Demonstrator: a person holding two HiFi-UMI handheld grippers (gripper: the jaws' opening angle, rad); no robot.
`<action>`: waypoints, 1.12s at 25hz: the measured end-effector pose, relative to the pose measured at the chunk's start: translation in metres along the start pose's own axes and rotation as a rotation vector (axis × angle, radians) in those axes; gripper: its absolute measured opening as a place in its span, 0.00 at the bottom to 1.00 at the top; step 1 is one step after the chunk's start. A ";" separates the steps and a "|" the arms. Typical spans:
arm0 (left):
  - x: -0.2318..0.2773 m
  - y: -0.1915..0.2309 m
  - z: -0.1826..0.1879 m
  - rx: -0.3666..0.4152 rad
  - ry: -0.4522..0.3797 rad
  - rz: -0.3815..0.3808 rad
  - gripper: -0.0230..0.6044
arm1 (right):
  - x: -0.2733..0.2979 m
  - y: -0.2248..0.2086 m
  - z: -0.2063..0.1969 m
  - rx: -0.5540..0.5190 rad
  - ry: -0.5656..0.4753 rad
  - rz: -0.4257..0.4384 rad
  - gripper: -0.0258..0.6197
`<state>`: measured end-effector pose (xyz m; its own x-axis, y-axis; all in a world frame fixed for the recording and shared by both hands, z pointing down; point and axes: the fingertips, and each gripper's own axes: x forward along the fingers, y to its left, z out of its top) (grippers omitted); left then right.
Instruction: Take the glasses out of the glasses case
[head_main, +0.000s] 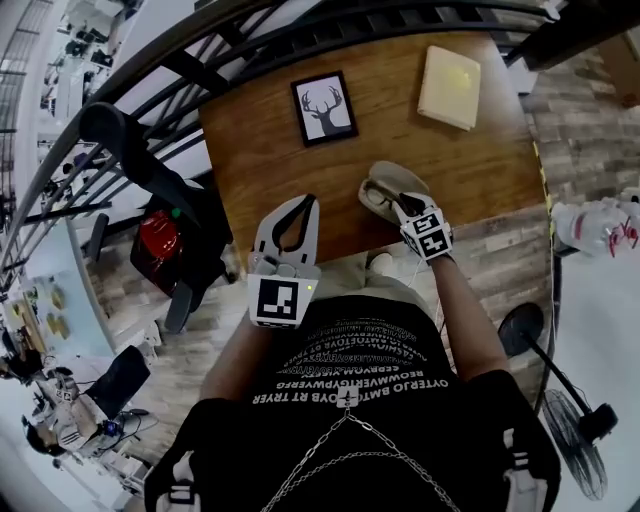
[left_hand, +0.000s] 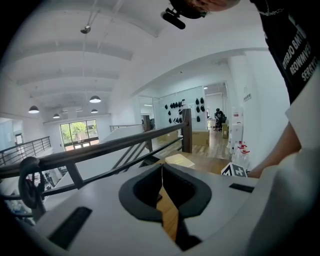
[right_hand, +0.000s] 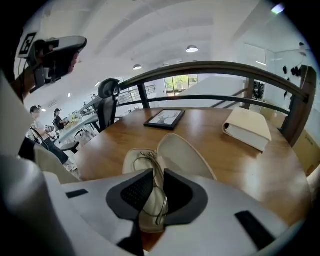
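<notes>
An open cream glasses case (head_main: 378, 188) lies near the front edge of the wooden table (head_main: 260, 150). In the right gripper view its lid (right_hand: 182, 155) is tipped back, and thin wire-rimmed glasses (right_hand: 145, 159) lie in the tray. My right gripper (right_hand: 158, 172) reaches into the case, its jaws closed to a narrow gap with the glasses' frame between them. In the head view this gripper (head_main: 402, 207) sits over the case. My left gripper (head_main: 308, 203) hovers to the left of the case above the table edge, shut and holding nothing; its tips (left_hand: 161, 166) touch.
A framed deer picture (head_main: 325, 107) lies flat at the table's back, and a cream book (head_main: 449, 87) lies at the back right. A dark railing (right_hand: 210, 67) runs behind the table. A black office chair (right_hand: 107, 90) stands to the left. A floor fan (head_main: 585, 440) stands at right.
</notes>
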<state>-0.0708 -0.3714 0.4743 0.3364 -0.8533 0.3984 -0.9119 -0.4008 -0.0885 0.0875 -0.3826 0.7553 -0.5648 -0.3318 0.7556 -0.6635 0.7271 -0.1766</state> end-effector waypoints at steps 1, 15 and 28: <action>0.002 0.002 0.000 -0.001 0.003 -0.002 0.08 | 0.005 0.000 -0.002 -0.005 0.014 0.002 0.15; 0.020 0.022 -0.009 0.004 0.037 -0.057 0.08 | 0.039 -0.001 -0.009 -0.063 0.139 -0.003 0.12; 0.016 0.017 0.003 0.015 -0.002 -0.092 0.08 | 0.013 0.003 0.002 -0.063 0.154 -0.015 0.08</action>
<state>-0.0803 -0.3927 0.4767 0.4187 -0.8135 0.4036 -0.8737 -0.4820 -0.0651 0.0772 -0.3859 0.7629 -0.4702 -0.2506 0.8463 -0.6364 0.7606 -0.1284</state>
